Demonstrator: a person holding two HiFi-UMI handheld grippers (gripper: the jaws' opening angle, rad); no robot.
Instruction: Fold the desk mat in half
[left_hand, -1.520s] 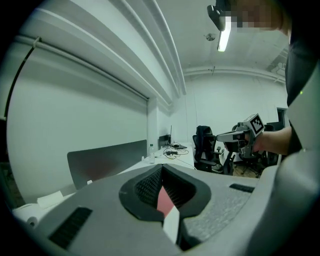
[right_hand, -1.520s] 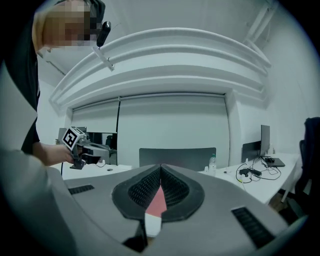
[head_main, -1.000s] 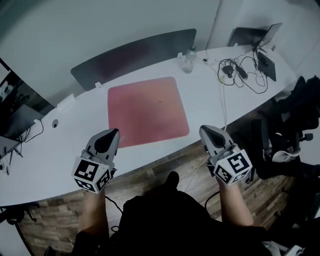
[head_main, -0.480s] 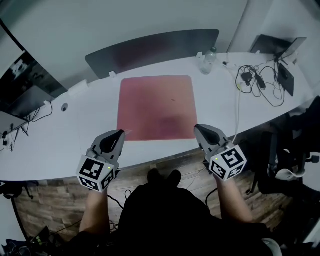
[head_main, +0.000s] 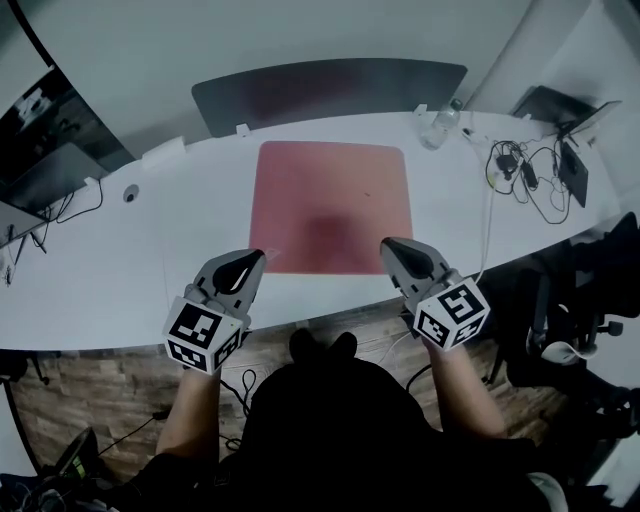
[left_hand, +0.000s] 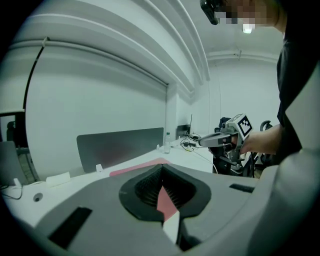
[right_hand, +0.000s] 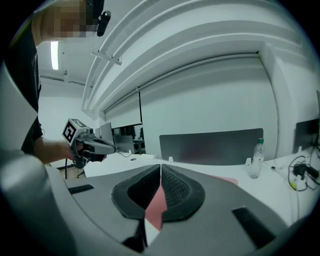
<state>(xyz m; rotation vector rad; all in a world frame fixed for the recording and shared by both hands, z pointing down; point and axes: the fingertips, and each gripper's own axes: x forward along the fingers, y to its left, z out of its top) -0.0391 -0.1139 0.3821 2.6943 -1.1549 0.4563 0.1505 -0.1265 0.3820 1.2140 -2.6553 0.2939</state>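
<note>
A red desk mat (head_main: 332, 205) lies flat and unfolded on the white table (head_main: 150, 260). My left gripper (head_main: 257, 255) is shut and empty, its tip just over the mat's near left corner. My right gripper (head_main: 386, 243) is shut and empty too, over the near edge just inside the near right corner. In the left gripper view the shut jaws (left_hand: 161, 167) point across the mat (left_hand: 137, 167), with the right gripper (left_hand: 202, 142) off to the right. In the right gripper view the shut jaws (right_hand: 160, 166) face the mat (right_hand: 222, 180), and the left gripper (right_hand: 112, 146) shows at the left.
A dark grey divider panel (head_main: 330, 90) runs behind the mat. A water bottle (head_main: 438, 128) stands at the back right, with tangled cables (head_main: 525, 170) and a laptop (head_main: 560, 105) beyond it. Monitors (head_main: 40, 150) sit at the far left. An office chair (head_main: 570, 300) stands to the right.
Both grippers have moved forward over the table's front edge to the mat's near corners. The right one has also swung inward toward the mat. Both stayed shut.
</note>
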